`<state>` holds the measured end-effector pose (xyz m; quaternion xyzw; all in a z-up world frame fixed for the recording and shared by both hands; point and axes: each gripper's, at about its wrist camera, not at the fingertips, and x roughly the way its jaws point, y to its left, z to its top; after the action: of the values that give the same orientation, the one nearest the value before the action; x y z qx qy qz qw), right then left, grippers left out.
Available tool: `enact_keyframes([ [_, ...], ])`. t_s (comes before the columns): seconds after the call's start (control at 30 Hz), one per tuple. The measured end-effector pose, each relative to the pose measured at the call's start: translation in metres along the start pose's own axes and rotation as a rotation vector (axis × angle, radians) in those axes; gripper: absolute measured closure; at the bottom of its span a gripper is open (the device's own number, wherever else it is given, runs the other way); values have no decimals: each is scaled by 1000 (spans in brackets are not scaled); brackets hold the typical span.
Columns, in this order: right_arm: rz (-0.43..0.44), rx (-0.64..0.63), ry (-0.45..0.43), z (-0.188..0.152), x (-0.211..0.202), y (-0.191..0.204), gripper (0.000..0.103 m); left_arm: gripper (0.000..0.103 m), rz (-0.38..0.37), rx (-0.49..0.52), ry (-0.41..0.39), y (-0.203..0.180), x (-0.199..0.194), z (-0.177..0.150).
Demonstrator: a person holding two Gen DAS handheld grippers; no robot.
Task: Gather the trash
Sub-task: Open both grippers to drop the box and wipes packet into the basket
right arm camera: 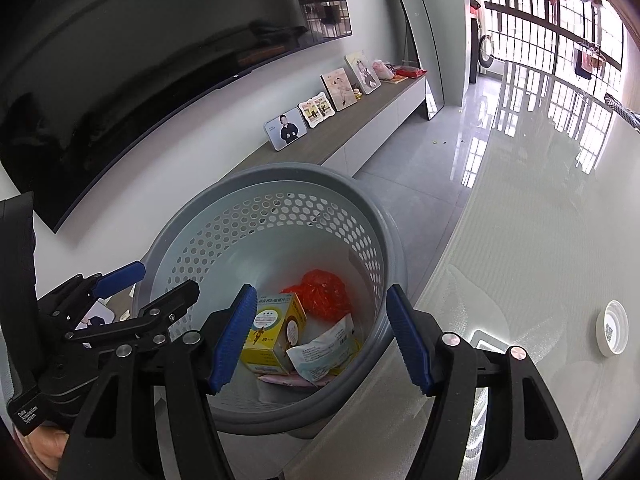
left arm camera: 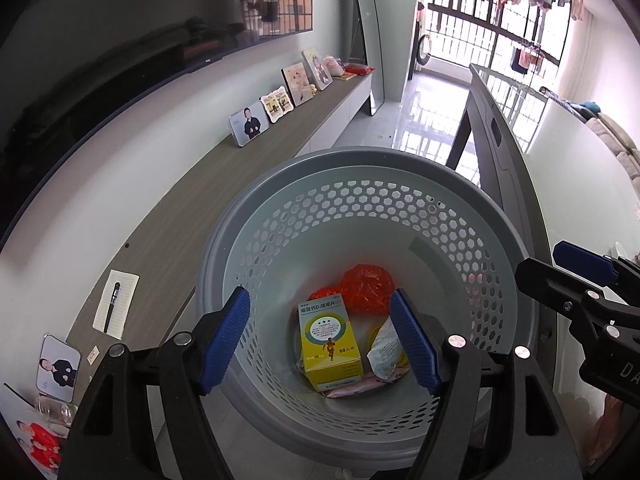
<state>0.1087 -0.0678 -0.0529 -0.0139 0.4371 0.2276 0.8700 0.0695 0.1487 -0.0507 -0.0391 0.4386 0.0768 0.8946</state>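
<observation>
A living room with a glossy grey tiled floor [right arm camera: 432, 184] and barred windows at the far end frames the scene, where a long wood-topped console [left arm camera: 224, 168] runs beneath a dark wall-mounted television [right arm camera: 132, 68] and carries a row of framed photos [left arm camera: 249, 123], with a lined notepad [left arm camera: 116, 304] and a black pen [left arm camera: 112, 307] lying on it nearer the camera. To the right, a pale table top [right arm camera: 540, 260] bears a single white bottle cap [right arm camera: 611, 328]. Both hand-held tools point steeply down over a grey perforated basket [left arm camera: 360, 208] that stands on the floor between console and table. The left gripper [left arm camera: 320, 340] hangs over the basket's mouth with its blue pads spread wide and nothing between them; the right gripper [right arm camera: 322, 334] hangs just beside it, likewise spread apart and empty. Each tool shows at the edge of the other's view. At the bottom of the basket lies the collected trash: a yellow medicine box [left arm camera: 330, 342] printed with a running figure, a crumpled red plastic bag [left arm camera: 366, 288] behind it, a white printed pouch [right arm camera: 320, 352] leaning beside the box, and a pink wrapper [right arm camera: 288, 380] flat beneath them.
</observation>
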Motion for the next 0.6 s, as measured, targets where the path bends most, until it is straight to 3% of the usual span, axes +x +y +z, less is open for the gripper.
enact_keyframes([
  [0.6,6,34,-11,-7,-14,-8,39,23,13,6,-14,-3,-8,2],
])
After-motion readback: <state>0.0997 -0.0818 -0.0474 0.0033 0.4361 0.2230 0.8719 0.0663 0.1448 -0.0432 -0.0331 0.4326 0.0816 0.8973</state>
